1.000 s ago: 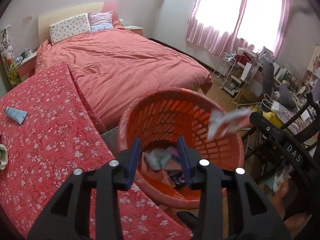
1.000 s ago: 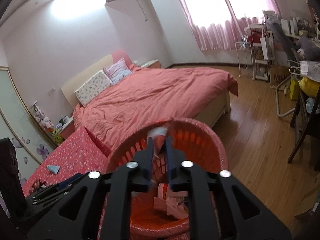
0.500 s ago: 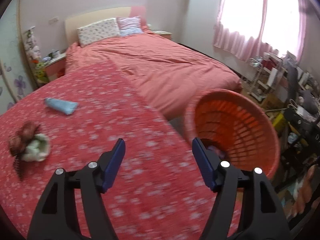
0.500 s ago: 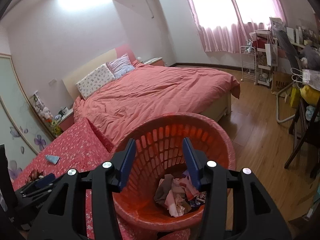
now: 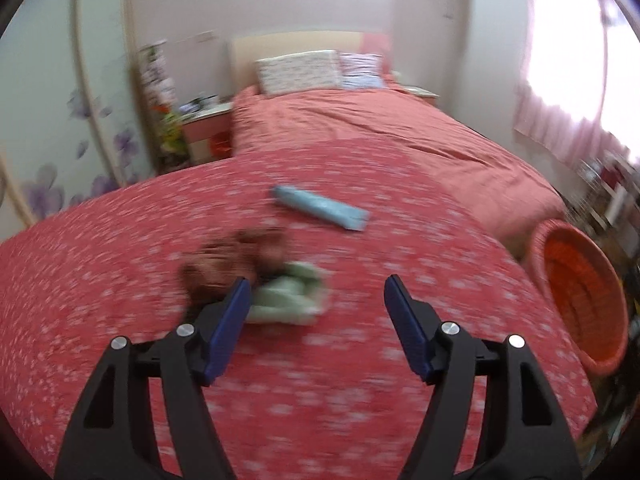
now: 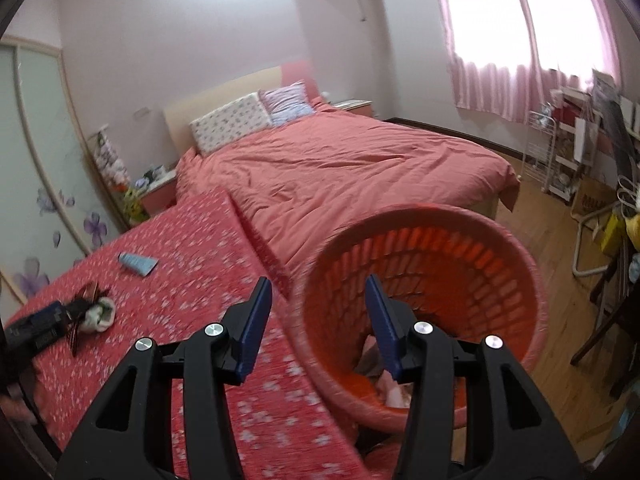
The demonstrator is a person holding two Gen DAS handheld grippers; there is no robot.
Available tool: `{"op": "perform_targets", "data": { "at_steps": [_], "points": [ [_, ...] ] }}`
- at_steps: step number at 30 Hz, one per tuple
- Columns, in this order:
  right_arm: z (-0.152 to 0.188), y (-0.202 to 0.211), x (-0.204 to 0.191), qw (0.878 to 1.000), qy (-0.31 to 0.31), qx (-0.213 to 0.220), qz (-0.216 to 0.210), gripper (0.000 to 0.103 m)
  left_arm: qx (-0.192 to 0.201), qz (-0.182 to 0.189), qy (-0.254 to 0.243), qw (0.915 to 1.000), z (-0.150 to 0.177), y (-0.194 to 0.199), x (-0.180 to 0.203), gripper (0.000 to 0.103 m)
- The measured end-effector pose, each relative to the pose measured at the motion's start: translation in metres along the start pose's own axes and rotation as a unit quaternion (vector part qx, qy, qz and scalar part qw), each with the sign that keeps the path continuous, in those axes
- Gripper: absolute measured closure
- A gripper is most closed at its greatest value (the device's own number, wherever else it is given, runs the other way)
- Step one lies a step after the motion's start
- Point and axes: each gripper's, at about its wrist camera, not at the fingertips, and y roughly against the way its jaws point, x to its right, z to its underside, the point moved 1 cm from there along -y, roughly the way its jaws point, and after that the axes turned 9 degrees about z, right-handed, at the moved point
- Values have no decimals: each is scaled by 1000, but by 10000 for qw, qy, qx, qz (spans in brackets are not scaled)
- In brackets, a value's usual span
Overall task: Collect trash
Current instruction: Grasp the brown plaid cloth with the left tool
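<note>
My left gripper (image 5: 316, 290) is open and empty above the red flowered tablecloth (image 5: 120, 300). Just ahead of its left finger lies a pale green crumpled piece (image 5: 288, 296) against a brown bundle (image 5: 232, 260). A light blue tube (image 5: 320, 207) lies farther off. The orange basket (image 5: 580, 284) stands at the right. My right gripper (image 6: 318, 296) is open and empty over the near rim of the basket (image 6: 420, 248), which holds crumpled trash (image 6: 384, 384). The tube (image 6: 138, 263) and the bundle (image 6: 90, 308) lie at its left, with the left gripper (image 6: 36, 328) beside them.
A bed with a pink cover (image 6: 340, 168) lies beyond the table. A nightstand (image 5: 206, 132) stands by the headboard. Shelves and a chair (image 6: 592, 152) crowd the right side, on a wooden floor (image 6: 552, 236).
Both grippers dropped their trash into the basket and opened. My left gripper swung left from the basket to the table's trash. My right gripper drew back slightly left of the basket.
</note>
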Motion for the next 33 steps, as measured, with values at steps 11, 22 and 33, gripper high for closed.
{"op": "perform_targets", "data": {
  "at_steps": [11, 22, 33],
  "points": [
    [14, -4, -51, 9984, 514, -128, -186, 54, -265, -130, 932, 9952, -12, -22, -91, 47],
    [27, -9, -87, 9948, 923, -279, -324, 54, -633, 148, 801, 9947, -2, -47, -90, 82],
    [30, -4, -111, 9928, 1073, -275, -446, 54, 58, 132, 894, 9959, -20, -2, -107, 90]
  ]
}}
